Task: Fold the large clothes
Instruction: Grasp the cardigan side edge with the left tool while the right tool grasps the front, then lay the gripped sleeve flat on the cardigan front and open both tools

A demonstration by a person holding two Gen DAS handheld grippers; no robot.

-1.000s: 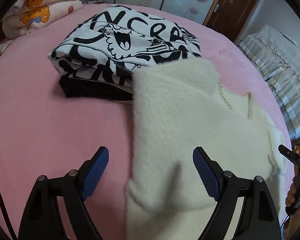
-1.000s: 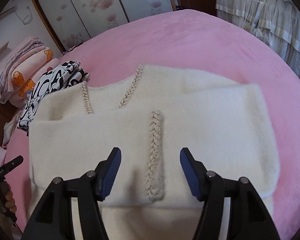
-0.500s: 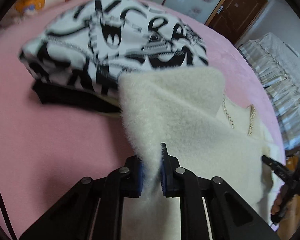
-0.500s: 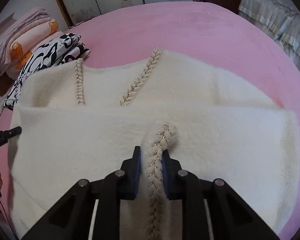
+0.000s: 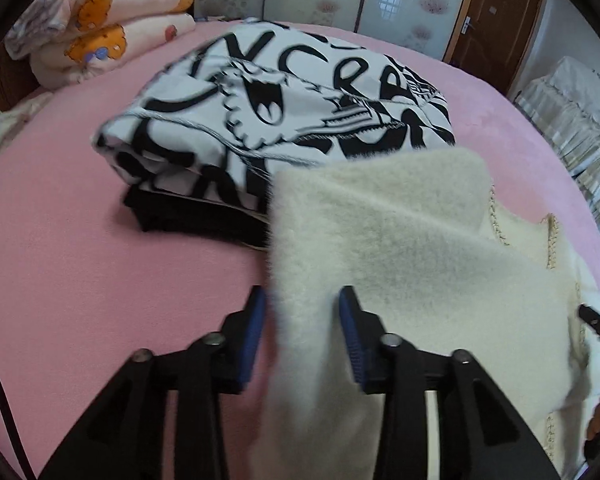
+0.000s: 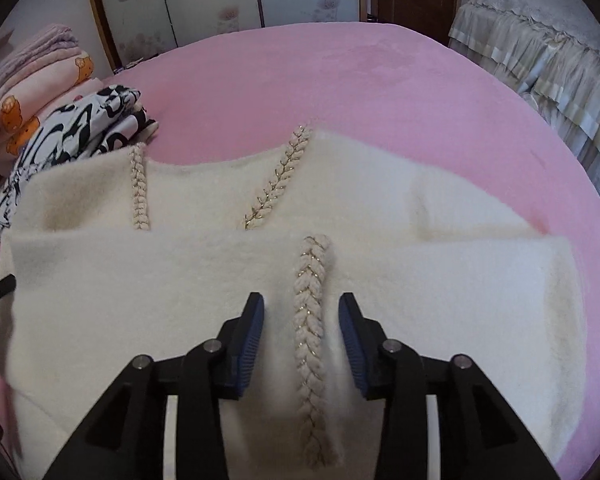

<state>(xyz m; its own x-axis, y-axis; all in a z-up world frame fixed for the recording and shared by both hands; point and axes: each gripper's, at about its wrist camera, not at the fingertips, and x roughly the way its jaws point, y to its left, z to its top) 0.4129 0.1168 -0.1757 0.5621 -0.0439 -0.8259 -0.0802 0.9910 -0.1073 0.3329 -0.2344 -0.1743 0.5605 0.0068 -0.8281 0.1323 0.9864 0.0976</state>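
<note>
A fluffy cream sweater [image 6: 420, 280] with braided gold-thread trim [image 6: 310, 304] lies folded on the pink bed [image 6: 360, 92]. My right gripper [image 6: 301, 316] is open, its blue pads on either side of the trim strip, just above the top fold. In the left wrist view the sweater's [image 5: 400, 248] left edge runs between the open jaws of my left gripper [image 5: 302, 312], which grips nothing. The sweater's far corner rests against a folded black-and-white printed garment [image 5: 284, 120].
The printed garment [image 6: 72, 140] sits at the sweater's left. Stacked peach bear-print blankets [image 5: 112, 28] lie at the bed's far left. Wardrobe doors and a wooden door [image 5: 496, 20] stand behind. A second bed with a ruffled cover [image 6: 548, 52] is to the right.
Both grippers were open, shut on the sweater half a second ago, and have now opened again. The sweater edge and the trim strip have dropped back flat.
</note>
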